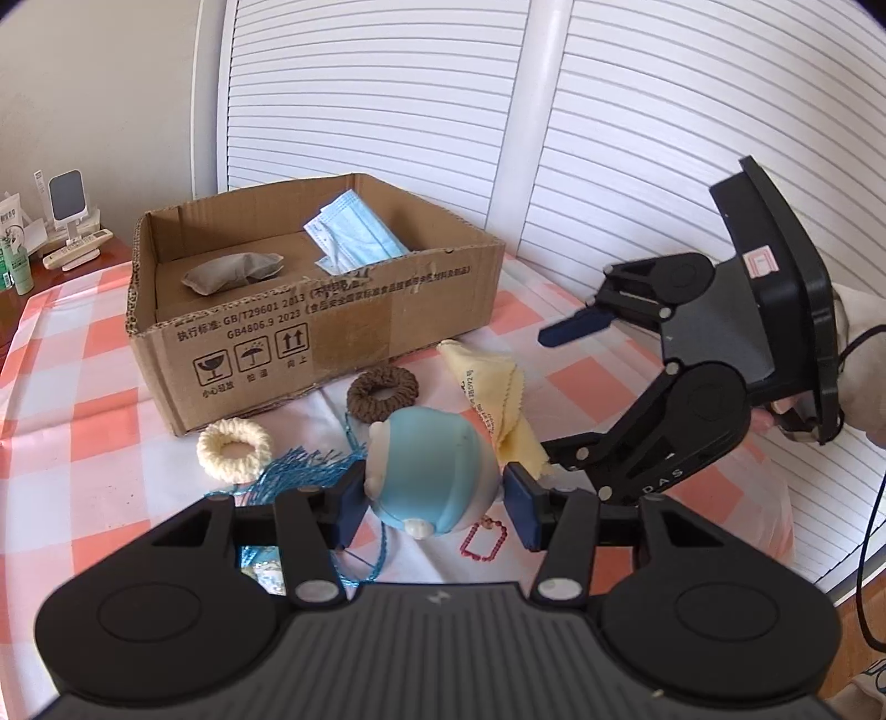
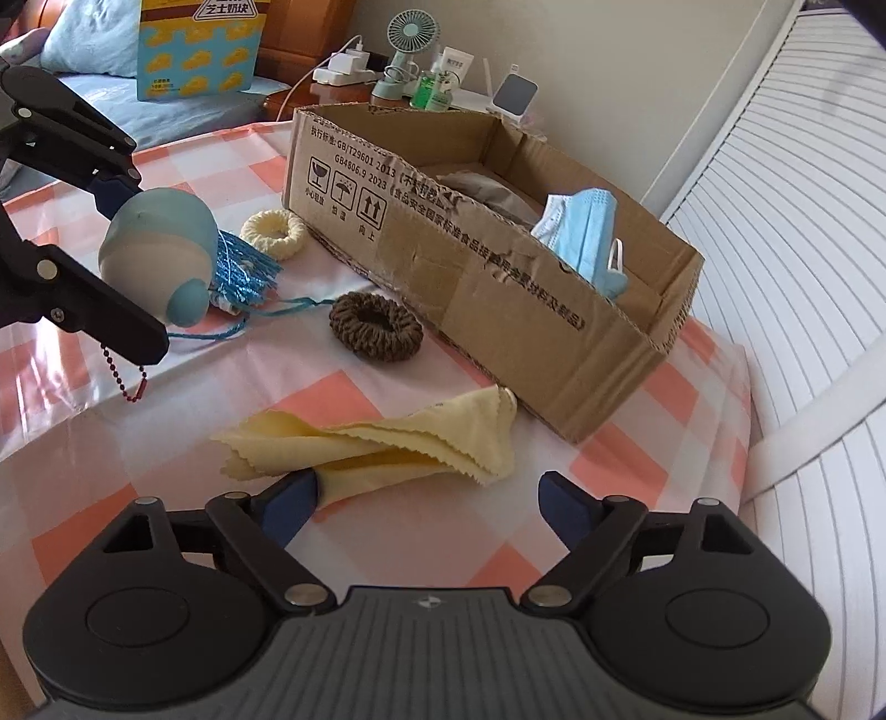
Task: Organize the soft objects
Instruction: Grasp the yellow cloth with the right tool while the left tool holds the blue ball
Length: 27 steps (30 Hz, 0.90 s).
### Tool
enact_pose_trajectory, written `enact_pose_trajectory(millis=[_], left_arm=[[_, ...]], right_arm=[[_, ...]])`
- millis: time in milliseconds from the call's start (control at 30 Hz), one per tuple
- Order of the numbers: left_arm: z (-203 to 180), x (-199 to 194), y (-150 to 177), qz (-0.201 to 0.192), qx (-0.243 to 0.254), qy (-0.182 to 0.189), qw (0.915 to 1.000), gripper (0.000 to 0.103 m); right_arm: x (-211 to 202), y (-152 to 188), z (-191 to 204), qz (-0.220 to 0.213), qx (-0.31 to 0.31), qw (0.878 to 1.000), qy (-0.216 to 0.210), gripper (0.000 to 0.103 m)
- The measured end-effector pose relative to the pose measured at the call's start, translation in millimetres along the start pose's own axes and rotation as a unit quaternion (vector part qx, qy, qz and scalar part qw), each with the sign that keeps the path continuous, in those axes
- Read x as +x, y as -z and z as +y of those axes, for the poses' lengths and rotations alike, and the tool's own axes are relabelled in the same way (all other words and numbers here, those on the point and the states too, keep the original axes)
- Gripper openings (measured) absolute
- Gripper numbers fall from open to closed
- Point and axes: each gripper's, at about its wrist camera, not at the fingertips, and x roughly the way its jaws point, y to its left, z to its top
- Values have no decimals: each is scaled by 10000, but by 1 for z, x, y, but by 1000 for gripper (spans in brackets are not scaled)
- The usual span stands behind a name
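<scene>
1. Broadly: counter (image 2: 387, 554) covered in an orange-and-white check cloth, white louvred doors (image 1: 387, 99) behind it.
2. Cardboard box (image 1: 343, 327), open top, sits toward the back of the counter. Inside: blue face mask (image 2: 587, 232) propped against the near wall at one end, grey-brown pouch (image 1: 232, 271) lying flat at the other.
3. Left gripper (image 1: 434, 501): fingers clenched on a blue-and-white round soft toy (image 1: 426, 471), one pad on each side. In the right wrist view the toy (image 2: 160, 243) is off the cloth, a red bead chain (image 2: 124, 371) dangling under it.
4. Right gripper (image 2: 432, 498): fingers released, spread wide, tips low over the cloth. The left finger's pad touches the near edge of the yellow cloth (image 2: 387, 443); the right pad stands clear. No grip.
5. Yellow cloth: crumpled, pinked edges, lying on the counter in front of the box, near its corner.
6. Blue mesh-and-string bundle (image 2: 243, 271), on the counter beneath and beside the held toy.
7. Brown knitted ring (image 2: 376, 327), flat on the counter just in front of the box, between the yellow cloth and the cream ring.
8. Cream knitted ring (image 2: 274, 232), flat, near the box's front corner, beside the blue bundle.
9. Beyond the counter, a side table with a small fan (image 2: 407, 39) and bottles; details too small to read.
</scene>
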Motion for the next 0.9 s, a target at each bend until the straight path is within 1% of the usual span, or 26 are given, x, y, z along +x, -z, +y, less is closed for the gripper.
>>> enact_pose_trajectory(millis=[233, 333, 467, 533, 600, 633, 700, 767, 800, 833, 867, 900], left_arm=[[10, 2, -1, 43, -64, -62, 10000, 51], [15, 3, -1, 56, -130, -66, 9999, 51], [19, 5, -2, 101, -136, -81, 9998, 51], [19, 7, -2, 122, -124, -83, 9998, 51], [20, 8, -3, 135, -122, -83, 9998, 51], [21, 9, -3, 141, -130, -81, 9998, 51], [21, 10, -3, 153, -130, -85, 9998, 51], [21, 10, -3, 156, -131, -84, 9998, 51], [21, 10, -3, 156, -132, -82, 9998, 51], [21, 10, -3, 155, -129, -89, 9998, 51], [20, 10, -3, 155, -127, -96, 9998, 51], [20, 10, -3, 156, -130, -99, 9997, 51]], right_arm=[[18, -17, -10, -178, 77, 9978, -635, 93], [24, -21, -13, -262, 203, 9967, -743, 99], [35, -21, -19, -238, 565, 9937, -940, 98], [37, -22, -18, -242, 637, 9929, -973, 96], [37, -22, -19, -283, 760, 9910, -1066, 85], [37, -23, -20, -299, 817, 9898, -1126, 78], [35, -24, -17, -311, 815, 9906, -1055, 70], [32, -23, -15, -339, 830, 9906, -1035, 53], [31, -23, -15, -346, 843, 9908, -1001, 48], [30, -23, -15, -342, 856, 9912, -950, 37], [29, -23, -14, -334, 867, 9916, -902, 30], [27, -22, -15, -329, 888, 9918, -859, 27]])
